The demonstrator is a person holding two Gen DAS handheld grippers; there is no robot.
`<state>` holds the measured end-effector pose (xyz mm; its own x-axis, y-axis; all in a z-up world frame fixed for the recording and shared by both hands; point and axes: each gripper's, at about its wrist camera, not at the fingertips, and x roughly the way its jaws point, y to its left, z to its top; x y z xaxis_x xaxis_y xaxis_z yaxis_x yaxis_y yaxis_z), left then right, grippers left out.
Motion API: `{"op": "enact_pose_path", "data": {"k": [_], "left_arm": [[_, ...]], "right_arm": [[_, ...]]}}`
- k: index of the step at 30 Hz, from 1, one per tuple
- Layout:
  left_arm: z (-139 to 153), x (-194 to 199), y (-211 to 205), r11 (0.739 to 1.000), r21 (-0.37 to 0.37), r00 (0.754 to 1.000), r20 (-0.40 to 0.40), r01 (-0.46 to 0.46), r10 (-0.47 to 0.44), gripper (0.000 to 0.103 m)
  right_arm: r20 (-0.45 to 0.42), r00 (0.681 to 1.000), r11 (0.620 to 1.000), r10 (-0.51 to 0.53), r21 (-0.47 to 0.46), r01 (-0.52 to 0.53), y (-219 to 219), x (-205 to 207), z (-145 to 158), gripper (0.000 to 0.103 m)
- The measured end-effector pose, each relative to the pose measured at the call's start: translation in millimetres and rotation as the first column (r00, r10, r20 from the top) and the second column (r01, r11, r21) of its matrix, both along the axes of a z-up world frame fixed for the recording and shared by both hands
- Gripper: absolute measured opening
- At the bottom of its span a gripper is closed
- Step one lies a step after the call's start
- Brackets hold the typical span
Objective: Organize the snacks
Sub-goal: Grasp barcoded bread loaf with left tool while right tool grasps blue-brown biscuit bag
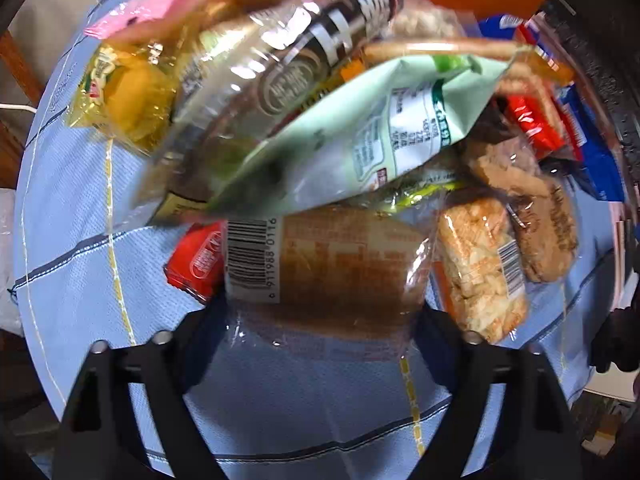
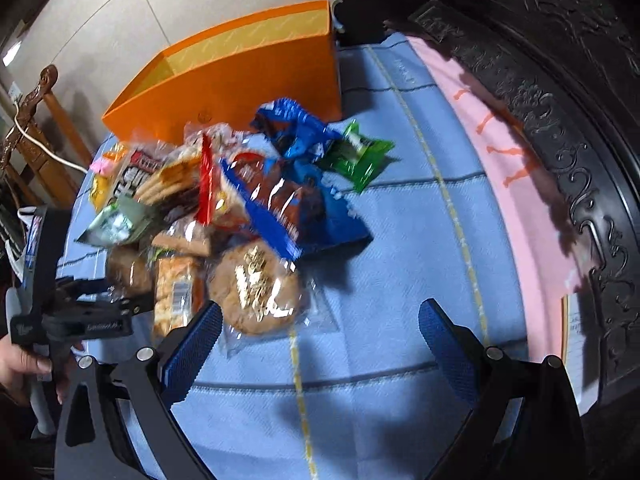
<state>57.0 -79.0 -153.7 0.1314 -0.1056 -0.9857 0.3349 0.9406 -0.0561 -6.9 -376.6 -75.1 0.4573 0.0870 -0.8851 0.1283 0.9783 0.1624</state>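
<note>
A heap of wrapped snacks lies on a light blue cloth (image 1: 80,280). My left gripper (image 1: 320,320) points straight down at the heap's near edge. A clear-wrapped brown snack packet (image 1: 340,264) with a barcode lies between its black fingers (image 1: 196,344), its wrapper reaching both sides, and I see no squeeze. A pale green bag (image 1: 360,136) overlaps the packet's far end. My right gripper (image 2: 320,328) hangs open over bare cloth, empty, its left blue pad (image 2: 196,344) just beside a round seeded cookie (image 2: 256,288). An open orange box (image 2: 240,68) stands behind the heap.
A rice-cracker bar (image 1: 480,268), a red packet (image 1: 196,264) and a yellow packet (image 1: 128,96) flank the brown one. Blue bags (image 2: 304,208) and a green packet (image 2: 360,156) lie to the right. Dark carved furniture (image 2: 560,120) and pink cloth (image 2: 480,140) border the right. A hand (image 2: 24,360) shows at left.
</note>
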Motion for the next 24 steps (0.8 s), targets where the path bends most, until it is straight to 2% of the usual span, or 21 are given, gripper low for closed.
{"op": "enact_pose_path", "data": {"k": [2,6,11,12,13,14,17,24], "left_arm": [[5,-3,8,0.999,-0.038,1.000,0.001,0.004,-0.004,0.069],[10,-14,26,0.999,-0.054,1.000,-0.009,-0.001,0.000,0.068],[19,-21,45,0.997,-0.078,1.000,0.002,-0.021,0.022,0.068],[23,-22,48,0.996,-0.083,1.000,0.010,-0.024,0.025,0.068],[28,-23,52,0.995,-0.091,0.999,0.017,-0.028,0.030,0.068],[32,-22,58,0.995,-0.100,0.999,0.023,-0.032,0.034,0.068],[44,-20,63,0.992,-0.116,0.998,0.041,-0.042,0.047,0.068],[69,-24,60,0.990,-0.140,0.996,0.082,-0.021,0.032,0.068]], "right_arm": [[0.012,1.000,1.000,0.015,-0.005,-0.015,1,11,2,0.099],[0.017,0.997,0.997,0.071,-0.026,-0.070,10,40,0,0.099],[-0.046,0.988,0.983,0.144,-0.106,-0.148,28,78,-25,0.098],[-0.061,0.987,0.979,0.149,-0.131,-0.156,30,82,-29,0.088],[-0.077,0.984,0.974,0.159,-0.148,-0.169,31,85,-32,0.071],[-0.088,0.982,0.974,0.165,-0.141,-0.177,31,87,-31,0.060],[-0.059,0.982,0.974,0.177,-0.130,-0.184,28,79,-20,0.051],[0.015,0.993,0.992,0.118,0.052,-0.118,-5,57,17,0.051]]}}
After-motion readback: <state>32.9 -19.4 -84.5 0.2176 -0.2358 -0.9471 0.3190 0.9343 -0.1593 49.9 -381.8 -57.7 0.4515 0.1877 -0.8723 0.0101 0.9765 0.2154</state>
